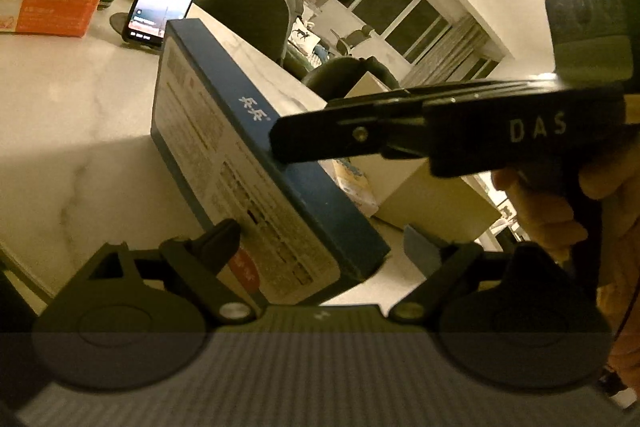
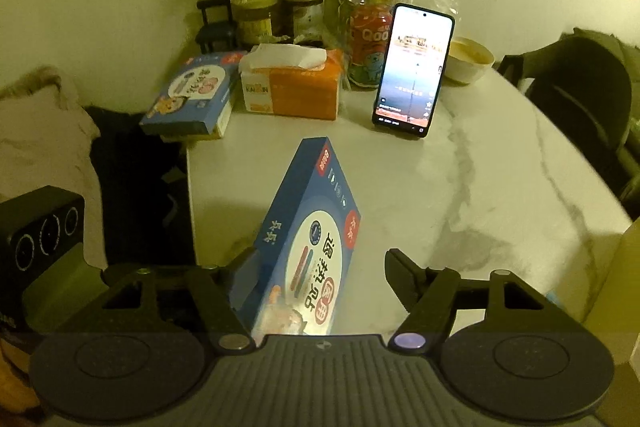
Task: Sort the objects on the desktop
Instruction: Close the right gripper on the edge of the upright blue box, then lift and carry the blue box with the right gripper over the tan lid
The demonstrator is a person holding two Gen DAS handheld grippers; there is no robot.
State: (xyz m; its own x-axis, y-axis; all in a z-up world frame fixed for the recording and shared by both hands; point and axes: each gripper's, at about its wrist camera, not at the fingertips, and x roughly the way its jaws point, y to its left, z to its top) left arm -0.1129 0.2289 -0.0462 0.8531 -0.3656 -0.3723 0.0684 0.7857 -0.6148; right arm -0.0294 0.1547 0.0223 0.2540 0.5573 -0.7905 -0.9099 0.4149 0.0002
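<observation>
**Blue carton between both my grippers**

The flat blue cardboard box point(image 2: 308, 239) stands tilted on the white marble table point(image 2: 480, 187). My left gripper point(image 1: 326, 247) gapes wide around it; my right gripper point(image 2: 320, 267) is spread too (whether either pad presses, I cannot tell). A lit black phone point(image 2: 414, 67) stands beyond.

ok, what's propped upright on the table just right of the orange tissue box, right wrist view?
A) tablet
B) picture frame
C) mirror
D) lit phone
D: a lit phone stands tilted on the marble table, to the right of the orange tissue box, with a drink bottle between and behind them.
</observation>
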